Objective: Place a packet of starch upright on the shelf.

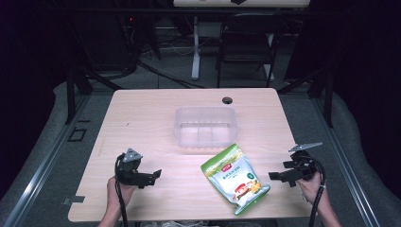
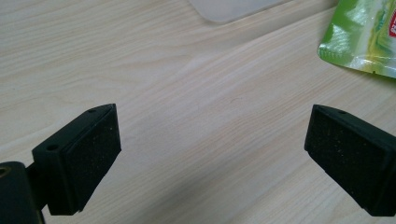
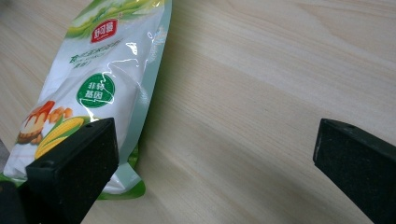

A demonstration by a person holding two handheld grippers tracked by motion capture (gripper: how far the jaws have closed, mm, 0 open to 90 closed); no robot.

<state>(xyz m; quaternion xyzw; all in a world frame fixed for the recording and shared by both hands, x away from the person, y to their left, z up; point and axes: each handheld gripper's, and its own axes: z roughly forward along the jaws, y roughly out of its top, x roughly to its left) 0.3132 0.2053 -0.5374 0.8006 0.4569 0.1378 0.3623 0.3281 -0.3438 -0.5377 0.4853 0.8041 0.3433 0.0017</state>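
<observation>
Left tongs (image 1: 150, 177) hovering wide and empty over the counter (image 1: 142, 123); green pouch (image 1: 235, 178) lying flat below the clear tub (image 1: 204, 125); right tongs (image 1: 280, 177) gaping beside it, approaching — next, probably closing on the pouch's edge

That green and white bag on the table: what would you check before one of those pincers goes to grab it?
1. Right gripper open: ok.
2. Left gripper open, nothing between its jaws: ok.
3. Bag lies flat, nothing on top: ok.
4. Bag fully on the table: cannot tell, its near corner lies at the front edge.
5. Clear tub has room inside: ok.
</observation>
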